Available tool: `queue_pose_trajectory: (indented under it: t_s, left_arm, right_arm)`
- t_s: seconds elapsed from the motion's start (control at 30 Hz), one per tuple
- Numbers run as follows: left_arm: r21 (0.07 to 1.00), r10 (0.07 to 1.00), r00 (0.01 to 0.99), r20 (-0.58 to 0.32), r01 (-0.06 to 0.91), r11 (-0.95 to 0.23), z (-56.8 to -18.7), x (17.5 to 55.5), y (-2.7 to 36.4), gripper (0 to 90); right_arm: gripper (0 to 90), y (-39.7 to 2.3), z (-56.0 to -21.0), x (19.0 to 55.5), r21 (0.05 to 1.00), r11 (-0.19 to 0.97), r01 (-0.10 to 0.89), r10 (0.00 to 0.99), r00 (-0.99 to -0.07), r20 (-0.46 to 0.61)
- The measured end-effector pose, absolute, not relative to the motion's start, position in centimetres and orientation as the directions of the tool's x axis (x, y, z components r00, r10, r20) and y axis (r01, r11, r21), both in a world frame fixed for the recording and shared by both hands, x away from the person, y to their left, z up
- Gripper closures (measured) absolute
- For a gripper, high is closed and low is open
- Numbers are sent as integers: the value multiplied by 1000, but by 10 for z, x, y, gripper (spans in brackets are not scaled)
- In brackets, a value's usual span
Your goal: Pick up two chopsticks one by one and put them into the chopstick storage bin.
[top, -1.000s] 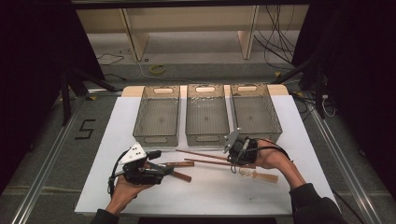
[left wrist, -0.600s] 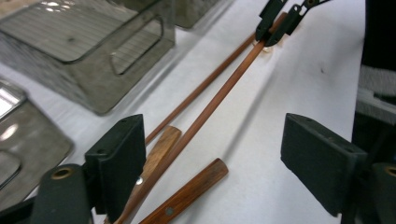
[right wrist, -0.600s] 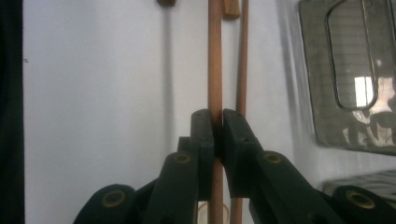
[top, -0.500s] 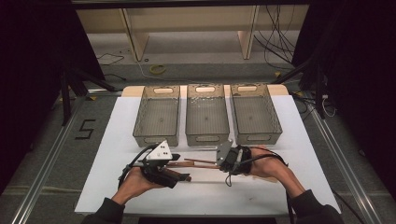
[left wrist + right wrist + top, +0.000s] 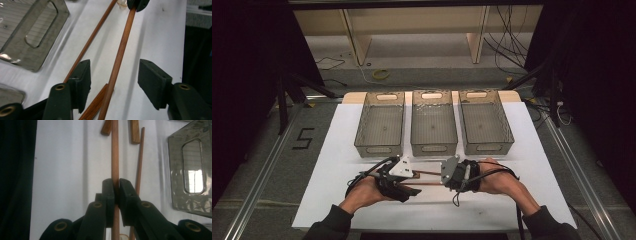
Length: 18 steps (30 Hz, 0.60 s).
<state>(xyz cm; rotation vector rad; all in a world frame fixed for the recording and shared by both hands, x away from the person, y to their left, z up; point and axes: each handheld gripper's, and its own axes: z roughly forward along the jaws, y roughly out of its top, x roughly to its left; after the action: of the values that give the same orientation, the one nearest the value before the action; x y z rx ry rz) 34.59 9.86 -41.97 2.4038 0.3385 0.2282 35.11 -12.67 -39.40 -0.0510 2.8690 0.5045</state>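
My right gripper [image 5: 116,187] is shut on a thick wooden dowel [image 5: 115,152], which runs straight ahead from its jaws. In the high view the right gripper [image 5: 451,176] faces my left gripper [image 5: 412,186] at the table's near middle, the dowel [image 5: 430,183] spanning between them. The left gripper [image 5: 115,75] has just been closing its jaws. They stand either side of the same dowel [image 5: 117,65] with gaps on both sides, not touching it. A thinner dowel [image 5: 92,37] lies beside it, and a flat wooden piece [image 5: 96,105] lies under the thick dowel's near end.
Three clear bins [image 5: 379,125] [image 5: 433,122] [image 5: 484,120] stand in a row behind the grippers on the white table [image 5: 337,165]. Two flat wooden pieces [image 5: 107,127] [image 5: 134,132] lie at the dowel's far end. A bin wall [image 5: 30,37] is close on the left gripper's left.
Both hands have come toward each other at the table's near middle. The left gripper's jaws have narrowed around the thick dowel. The right gripper stays shut on it.
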Motion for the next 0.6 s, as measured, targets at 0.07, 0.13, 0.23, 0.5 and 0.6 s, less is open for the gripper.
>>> queue_pose_trajectory:
  t_s: [0.07,0.13,0.23,0.5,0.6]
  left_arm:
    - [648,290,954,73,175,-741,-420,346,98,491]
    - [640,278,958,71,170,-749,-420,346,97,527]
    - [626,255,966,50,169,-761,-421,346,95,593]
    - [590,228,972,46,158,-792,-423,345,92,721]
    - [582,218,975,33,158,-798,-424,346,92,760]
  right_arm:
    - [841,-126,-394,350,323,943,-85,-8,-973,-232]
    - [840,-125,-394,348,321,943,-88,-12,-973,-230]
    - [840,-123,-394,348,324,941,-98,-23,-973,-230]
    - [840,-120,-395,346,315,942,-118,-43,-971,-235]
    - [840,-119,-395,345,311,942,-129,-56,-971,-234]
